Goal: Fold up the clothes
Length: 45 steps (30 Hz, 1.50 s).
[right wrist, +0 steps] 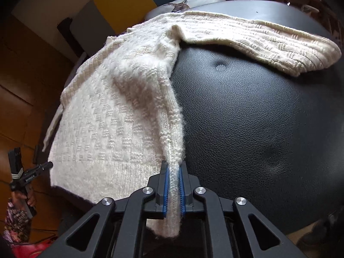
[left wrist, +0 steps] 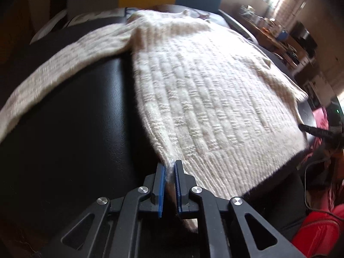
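A cream knitted sweater (left wrist: 204, 90) lies spread on a black leather surface (left wrist: 75, 111), neck end far away. One sleeve (left wrist: 60, 64) stretches out to the left. My left gripper (left wrist: 170, 165) is shut on the hem's left corner. In the right wrist view the same sweater (right wrist: 111, 116) drapes over the leather surface (right wrist: 258, 116), its other sleeve (right wrist: 268, 40) reaching right. My right gripper (right wrist: 173, 167) is shut on the hem's right corner, with a fold of knit pulled up between the blue pads. The left gripper (right wrist: 46, 165) shows at the far left edge, held in a hand.
A red bag (left wrist: 318, 232) and a cable lie on the floor at the lower right. Shelves with clutter (left wrist: 279, 34) stand by a window at the back right. A yellow and dark panel (right wrist: 120, 2) stands behind. A printed cushion (right wrist: 182, 2) sits beyond the sweater.
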Tool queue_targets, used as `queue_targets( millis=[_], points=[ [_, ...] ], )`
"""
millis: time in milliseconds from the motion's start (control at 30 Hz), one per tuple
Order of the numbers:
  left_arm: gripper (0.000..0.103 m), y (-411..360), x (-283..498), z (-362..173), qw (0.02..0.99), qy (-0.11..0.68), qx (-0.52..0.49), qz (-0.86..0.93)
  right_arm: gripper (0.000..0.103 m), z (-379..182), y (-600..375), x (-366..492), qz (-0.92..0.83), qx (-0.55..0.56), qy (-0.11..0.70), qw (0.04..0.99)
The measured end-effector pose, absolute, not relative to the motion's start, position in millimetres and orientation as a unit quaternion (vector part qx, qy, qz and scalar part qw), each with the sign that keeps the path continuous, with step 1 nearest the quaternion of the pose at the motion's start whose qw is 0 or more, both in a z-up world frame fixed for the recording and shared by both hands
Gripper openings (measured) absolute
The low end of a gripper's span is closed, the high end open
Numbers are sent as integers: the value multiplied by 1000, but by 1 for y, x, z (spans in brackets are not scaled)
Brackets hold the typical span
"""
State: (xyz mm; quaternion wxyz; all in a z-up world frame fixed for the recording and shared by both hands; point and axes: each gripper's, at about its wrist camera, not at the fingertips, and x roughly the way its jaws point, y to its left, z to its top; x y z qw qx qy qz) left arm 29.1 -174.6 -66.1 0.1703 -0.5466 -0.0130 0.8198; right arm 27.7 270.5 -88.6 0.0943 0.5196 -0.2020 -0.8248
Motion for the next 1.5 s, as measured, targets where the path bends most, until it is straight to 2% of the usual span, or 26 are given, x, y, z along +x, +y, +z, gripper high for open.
queue_targets(
  millis=[233,300,367,400,500,533,567,600,733,867,1100,1233,1300,1433,1500],
  points=[
    [13,-153,-1,-23,144,-30,-474,868,14,-55,293,-22,-862,454,-221,47],
    [15,-127,-17,-23,147,-18,-472,869,21,-55,303,-41,-861,459,-220,13],
    [15,-93,-31,-29,158,0,-472,867,39,-55,312,-56,-867,463,-179,-29],
    [15,-73,-36,-34,167,13,-474,864,40,-55,317,-62,-872,463,-149,-50],
    [15,-5,-52,-57,201,71,-478,852,40,-55,331,-77,-882,457,-88,-73],
    [15,9,-54,-64,206,90,-476,850,36,-57,335,-83,-881,462,-71,-68],
    [15,24,-56,-70,211,109,-475,847,26,-59,338,-90,-880,467,-53,-62],
    [15,37,-57,-78,216,129,-476,843,23,-62,341,-96,-879,472,-35,-56],
    [15,63,-55,-94,209,174,-464,843,24,-90,347,-114,-857,513,10,-54],
    [13,64,-46,-99,206,184,-451,849,21,-94,358,-128,-862,500,37,-80],
    [13,55,-42,-99,206,122,-452,860,20,-98,401,-153,-866,486,-11,-120],
    [13,59,-36,-99,223,133,-435,862,24,-91,410,-163,-860,492,-29,-128],
    [13,60,-34,-97,230,144,-430,861,24,-75,403,-149,-874,469,-84,-95],
    [13,57,-32,-86,282,89,-439,849,39,-75,372,-143,-864,474,-167,8],
    [13,73,-27,-83,311,103,-431,841,39,-83,353,-147,-845,496,-195,48]
  ],
)
